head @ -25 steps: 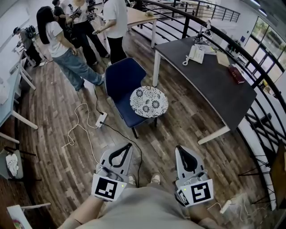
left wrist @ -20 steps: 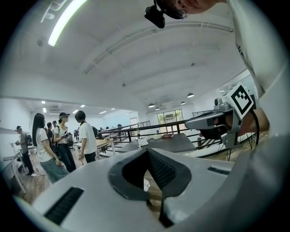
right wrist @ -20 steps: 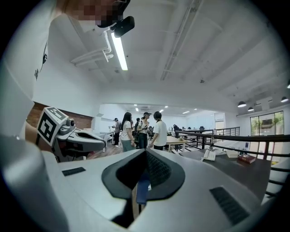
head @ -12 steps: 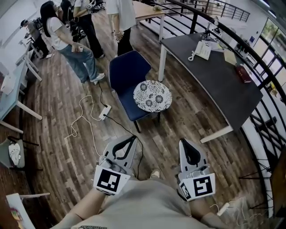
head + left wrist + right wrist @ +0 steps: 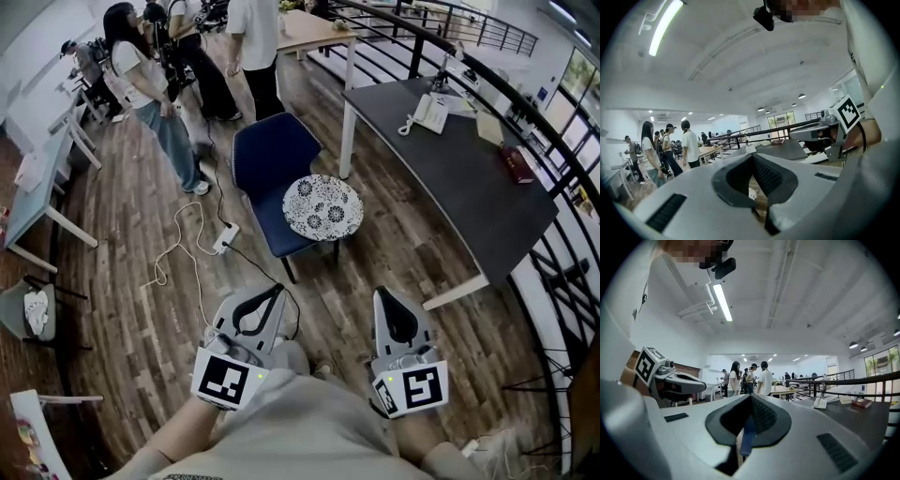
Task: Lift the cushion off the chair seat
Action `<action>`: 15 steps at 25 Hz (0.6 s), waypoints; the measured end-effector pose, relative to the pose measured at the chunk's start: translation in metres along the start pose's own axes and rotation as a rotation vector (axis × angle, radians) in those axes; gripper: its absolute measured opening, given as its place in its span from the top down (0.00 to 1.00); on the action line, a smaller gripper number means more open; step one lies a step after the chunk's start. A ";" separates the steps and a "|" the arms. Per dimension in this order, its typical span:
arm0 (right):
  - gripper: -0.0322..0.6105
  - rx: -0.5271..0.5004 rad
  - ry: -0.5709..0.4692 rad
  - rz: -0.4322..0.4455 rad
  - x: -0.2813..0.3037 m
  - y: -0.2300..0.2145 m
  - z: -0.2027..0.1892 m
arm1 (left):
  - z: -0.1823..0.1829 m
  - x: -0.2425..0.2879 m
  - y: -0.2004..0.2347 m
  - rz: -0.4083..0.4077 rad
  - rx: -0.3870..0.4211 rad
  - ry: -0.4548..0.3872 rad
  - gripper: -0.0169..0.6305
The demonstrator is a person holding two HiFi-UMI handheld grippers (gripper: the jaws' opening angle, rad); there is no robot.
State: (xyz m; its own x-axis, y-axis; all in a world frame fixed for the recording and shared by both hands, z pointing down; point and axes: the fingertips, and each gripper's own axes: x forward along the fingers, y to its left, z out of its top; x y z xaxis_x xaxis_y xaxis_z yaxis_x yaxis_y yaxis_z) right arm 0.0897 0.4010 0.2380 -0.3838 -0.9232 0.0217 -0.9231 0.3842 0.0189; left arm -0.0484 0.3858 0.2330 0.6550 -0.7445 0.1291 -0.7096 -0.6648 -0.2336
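We see a dark counter carrying a white telephone and a red book, beside a black railing. A power strip and white cable lie on the wooden floor; people stand beyond.

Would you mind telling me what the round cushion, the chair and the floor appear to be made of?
Cushion: apparently fabric, matte, printed with dark floral medallions on white.
Chair: dark blue upholstery, probably cloth, with no shine on the seat or back.
Floor: wood or wood-look planks, with streaked grain and mixed brown tones.
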 end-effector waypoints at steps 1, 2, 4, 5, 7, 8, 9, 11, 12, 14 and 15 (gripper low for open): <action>0.95 0.004 0.001 0.004 0.000 0.000 -0.001 | 0.000 0.000 -0.002 0.001 0.005 -0.001 0.97; 0.95 0.005 0.000 0.009 0.000 -0.001 -0.002 | 0.000 0.001 -0.003 0.002 0.004 -0.004 0.97; 0.95 0.006 -0.010 0.020 0.003 -0.002 -0.003 | 0.002 0.004 -0.005 -0.002 0.007 -0.020 0.97; 0.95 0.007 -0.017 0.024 0.004 -0.003 -0.003 | 0.003 0.007 -0.006 -0.005 0.015 -0.030 0.97; 0.95 0.004 -0.027 0.028 0.007 -0.008 -0.004 | 0.002 0.013 -0.006 -0.010 0.044 -0.035 0.97; 0.95 0.002 -0.029 0.027 0.009 -0.011 -0.005 | 0.001 0.018 -0.005 -0.010 0.055 -0.032 0.97; 0.95 0.000 -0.029 0.026 0.012 -0.014 -0.007 | -0.001 0.022 -0.004 -0.009 0.057 -0.032 0.97; 0.95 -0.004 -0.029 0.021 0.019 -0.021 -0.010 | -0.005 0.033 0.000 -0.006 0.040 -0.034 0.97; 0.95 -0.006 -0.029 0.019 0.023 -0.025 -0.012 | -0.007 0.038 0.002 -0.005 0.029 -0.036 0.97; 0.95 -0.012 -0.027 0.017 0.033 -0.031 -0.016 | -0.012 0.049 0.008 -0.005 0.010 -0.038 0.97; 0.95 -0.015 -0.024 0.017 0.038 -0.034 -0.018 | -0.015 0.055 0.011 -0.008 0.008 -0.037 0.97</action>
State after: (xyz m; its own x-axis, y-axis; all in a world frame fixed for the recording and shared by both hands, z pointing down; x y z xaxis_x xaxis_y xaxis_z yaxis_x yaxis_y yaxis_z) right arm 0.1068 0.3534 0.2558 -0.3999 -0.9165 -0.0018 -0.9161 0.3997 0.0335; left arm -0.0246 0.3366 0.2518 0.6701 -0.7361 0.0956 -0.7020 -0.6702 -0.2408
